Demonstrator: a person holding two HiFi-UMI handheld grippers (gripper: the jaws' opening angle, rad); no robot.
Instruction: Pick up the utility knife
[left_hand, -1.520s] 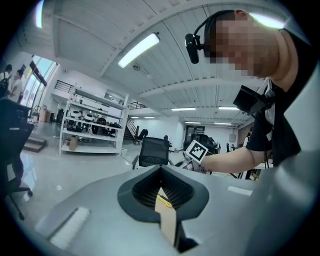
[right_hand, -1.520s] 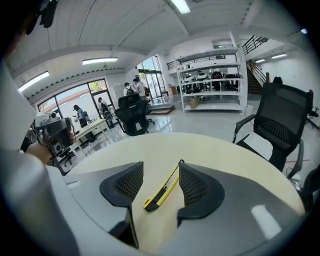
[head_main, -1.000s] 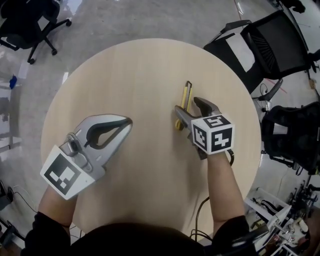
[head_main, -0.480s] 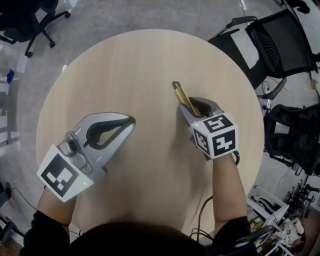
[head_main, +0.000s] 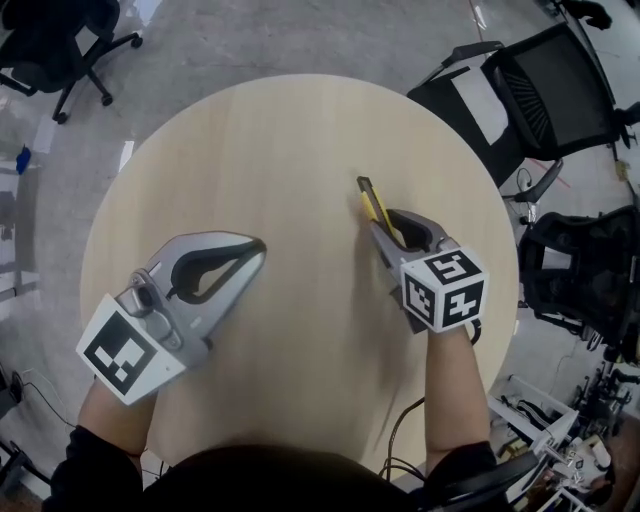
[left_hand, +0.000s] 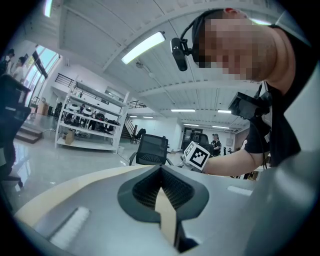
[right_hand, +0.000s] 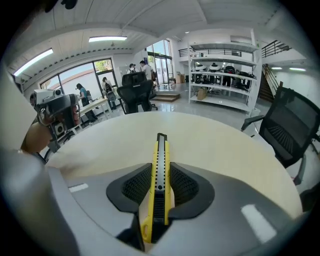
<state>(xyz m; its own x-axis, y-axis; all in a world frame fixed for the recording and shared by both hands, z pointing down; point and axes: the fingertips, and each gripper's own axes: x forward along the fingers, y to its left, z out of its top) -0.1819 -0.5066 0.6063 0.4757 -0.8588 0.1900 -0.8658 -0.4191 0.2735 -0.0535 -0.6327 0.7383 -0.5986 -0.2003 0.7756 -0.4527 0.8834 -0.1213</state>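
The yellow utility knife (head_main: 374, 204) is held between the jaws of my right gripper (head_main: 388, 226), right of the middle of the round wooden table (head_main: 280, 140), and its black tip sticks out towards the far side. In the right gripper view the knife (right_hand: 159, 165) runs straight along the gripper's (right_hand: 161, 174) jaws. They are closing, and both ribbed pads press its sides. My left gripper (head_main: 258, 247) hovers over the table's near left, shut and holding nothing. In the left gripper view its (left_hand: 161, 172) pads meet.
A black office chair (head_main: 545, 85) stands beyond the table's far right edge, and another (head_main: 60, 40) at the far left. Dark gear (head_main: 585, 270) and cables lie on the floor to the right. Both of the person's forearms reach in from the near edge.
The right gripper's jaws closed on the knife, which lay flat between them a second ago. The knife now sits in the grip, turned to point up-left. The left gripper kept still.
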